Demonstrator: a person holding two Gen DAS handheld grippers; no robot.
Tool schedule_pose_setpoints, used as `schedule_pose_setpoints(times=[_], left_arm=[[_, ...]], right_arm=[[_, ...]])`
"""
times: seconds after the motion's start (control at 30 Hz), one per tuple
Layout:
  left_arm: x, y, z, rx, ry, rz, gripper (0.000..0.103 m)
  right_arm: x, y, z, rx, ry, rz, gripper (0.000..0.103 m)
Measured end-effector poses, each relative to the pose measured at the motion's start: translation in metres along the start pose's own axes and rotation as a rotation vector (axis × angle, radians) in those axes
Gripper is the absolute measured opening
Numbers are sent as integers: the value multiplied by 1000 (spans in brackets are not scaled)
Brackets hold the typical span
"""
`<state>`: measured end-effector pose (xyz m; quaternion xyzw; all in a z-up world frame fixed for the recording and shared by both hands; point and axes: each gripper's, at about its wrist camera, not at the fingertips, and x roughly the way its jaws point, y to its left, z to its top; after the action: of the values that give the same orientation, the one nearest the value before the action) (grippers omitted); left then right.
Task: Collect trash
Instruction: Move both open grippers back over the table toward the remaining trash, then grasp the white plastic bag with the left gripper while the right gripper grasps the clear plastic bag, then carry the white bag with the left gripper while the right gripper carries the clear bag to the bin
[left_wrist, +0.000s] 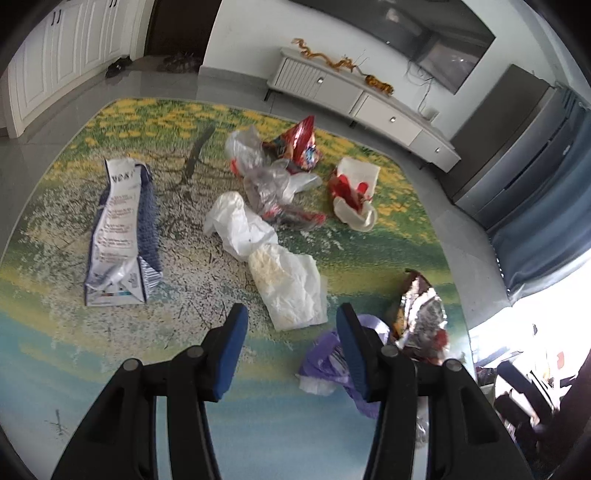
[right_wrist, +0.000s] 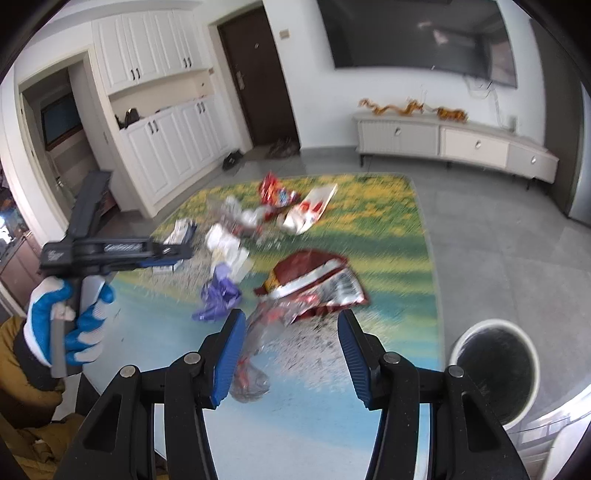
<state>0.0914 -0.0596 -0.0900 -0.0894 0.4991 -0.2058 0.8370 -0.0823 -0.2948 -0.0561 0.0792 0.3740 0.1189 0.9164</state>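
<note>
Left wrist view: left gripper (left_wrist: 291, 350) has its jaws apart with nothing in them, hanging over the rug (left_wrist: 92, 369) near its blue edge. Purple wrapper (left_wrist: 325, 365) sits right by one finger, can't tell if it touches. White crumpled bag (left_wrist: 288, 288) lies mid-rug, milk carton (left_wrist: 118, 236) off toward the rug's left side. Right gripper (right_wrist: 291, 354) is parted too, gripping nothing; a foil chip bag (right_wrist: 317, 284) lies past it, a clear wrapper (right_wrist: 255, 369) beside one pad. Bin (right_wrist: 495, 373) stands just off the rug's corner.
</note>
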Motion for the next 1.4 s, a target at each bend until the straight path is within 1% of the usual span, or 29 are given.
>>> schedule_pose_setpoints(times=[0.07,0.27,0.47,0.5,0.53,0.6,0.63,0.67,0.73,0.77,0.83,0.87,0.93,0.97,1.13,1.27,1.4], left_arm=[[14,-2,3,-4,18,24,48],[45,-6,12,5,65,96,48],[55,-17,17,61,67,146,47],[56,-19,15,77,61,159,42],[57,-20,14,94,55,176,34],[57,-21,14,103,50,185,25],[56,-19,14,99,49,177,19],[55,-17,15,94,49,170,17],[52,-11,15,83,48,149,12],[50,-8,14,74,48,135,12],[45,-2,12,53,45,106,10],[43,0,10,45,42,93,10],[36,6,7,28,30,68,9],[33,8,6,21,24,57,9],[10,19,4,-7,-15,-2,9],[-9,26,-2,-12,-37,-53,9],[-23,33,-9,-23,-57,-81,9]], right_arm=[[10,0,-4,-8,26,31,49],[39,1,-12,-23,90,87,49],[57,-1,-16,-26,124,112,49],[59,0,-17,-30,129,113,49],[61,-1,-16,-30,131,114,49],[64,0,-17,-30,136,118,48],[66,0,-17,-30,140,119,45],[66,1,-17,-32,144,121,44],[66,2,-18,-40,148,120,37],[67,3,-19,-44,152,122,35],[71,4,-18,-44,158,125,25],[71,4,-18,-44,161,126,23],[72,5,-18,-46,165,126,15],[72,6,-19,-51,168,126,13],[67,16,-18,-80,167,128,9],[61,25,-17,-98,162,129,8],[53,32,-16,-113,147,132,8]])
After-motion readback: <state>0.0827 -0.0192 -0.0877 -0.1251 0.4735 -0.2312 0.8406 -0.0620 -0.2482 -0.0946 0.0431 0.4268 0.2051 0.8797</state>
